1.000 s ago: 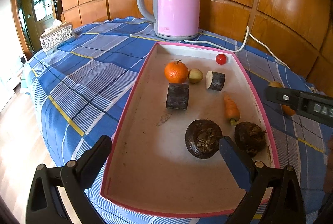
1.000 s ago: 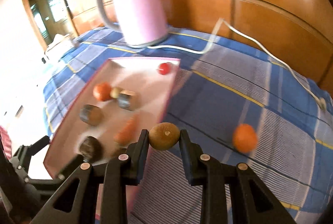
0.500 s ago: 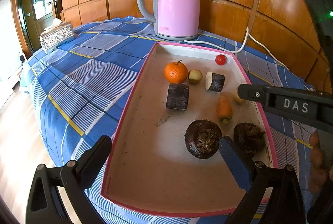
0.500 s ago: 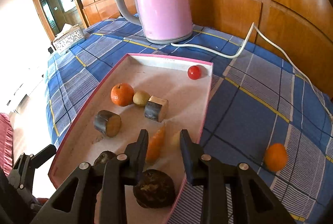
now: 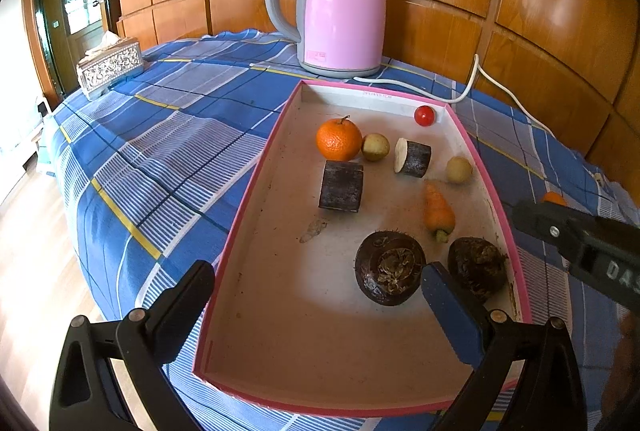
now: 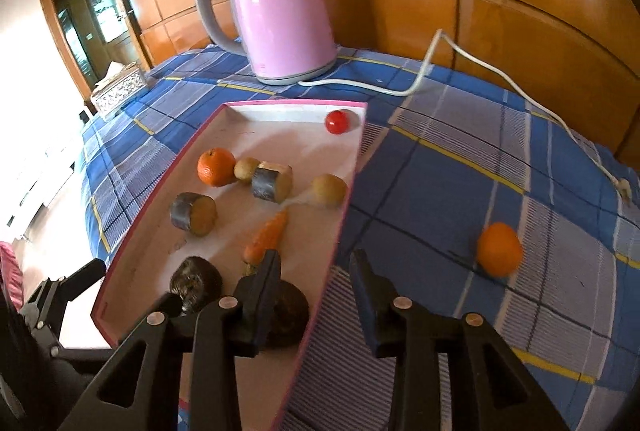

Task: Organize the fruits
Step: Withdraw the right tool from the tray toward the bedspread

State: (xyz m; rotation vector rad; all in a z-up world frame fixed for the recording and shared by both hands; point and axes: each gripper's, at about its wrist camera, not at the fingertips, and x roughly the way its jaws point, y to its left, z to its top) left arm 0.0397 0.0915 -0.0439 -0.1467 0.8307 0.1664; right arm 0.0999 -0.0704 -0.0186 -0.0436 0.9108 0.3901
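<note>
Right wrist view is showing the right gripper [image 6: 316, 263] hanging with fingers spread, holding nothing, over the tray's [image 6: 348, 187] right edge. The loose orange [image 6: 499, 249] is lying farther right on the tablecloth [image 6: 440, 191], nearer this hand. The left gripper [image 5: 316, 291] is gaping wide, empty.

A shallow pink-rimmed cardboard tray [image 5: 256, 183] fills the frame's centre, holding a round orange tangerine [image 5: 338, 139], two small yellow-green fruits [image 5: 375, 147] [image 5: 459, 169] and a red cherry tomato [image 5: 424, 115]. Another orange tangerine [image 6: 499, 249] lies outside, at right.
</note>
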